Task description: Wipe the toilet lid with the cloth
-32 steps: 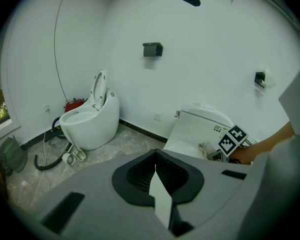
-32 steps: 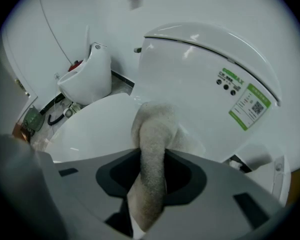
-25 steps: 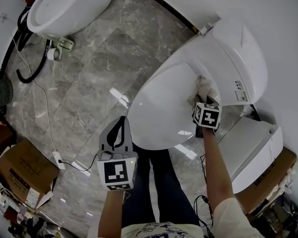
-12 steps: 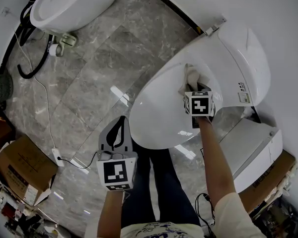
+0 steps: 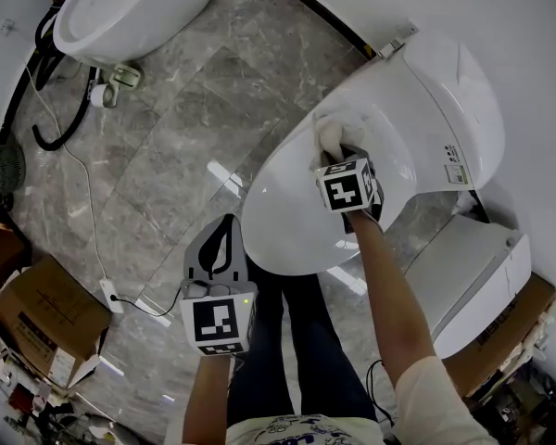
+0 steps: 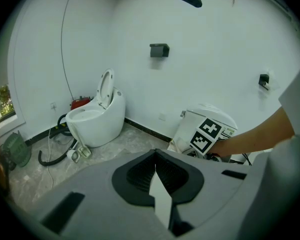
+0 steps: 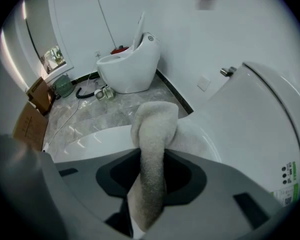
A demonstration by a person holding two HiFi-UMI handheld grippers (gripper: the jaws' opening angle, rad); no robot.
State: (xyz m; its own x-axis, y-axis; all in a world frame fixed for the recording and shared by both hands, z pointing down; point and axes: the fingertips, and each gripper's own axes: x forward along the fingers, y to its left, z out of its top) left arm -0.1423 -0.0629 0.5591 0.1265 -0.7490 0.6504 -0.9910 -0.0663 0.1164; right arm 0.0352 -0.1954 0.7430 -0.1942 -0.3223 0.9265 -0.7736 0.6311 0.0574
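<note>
Cloth [image 7: 152, 144] runs lengthwise out of right gripper [image 7: 149, 181] onto toilet lid [image 5: 292, 216]

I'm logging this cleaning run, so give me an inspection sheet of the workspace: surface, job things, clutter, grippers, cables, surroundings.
Surface: toilet lid, closed, white, glossy.
Job's things: cloth, pressed on the lid near its back.
Clutter: cardboard box on the floor.
Grippers: right gripper, fingers shut on the cloth; left gripper, fingers together, empty, held over the floor.
Cables: white cord running to a power strip; black hose.
Surroundings: grey marble floor; second toilet, lid raised.
</note>
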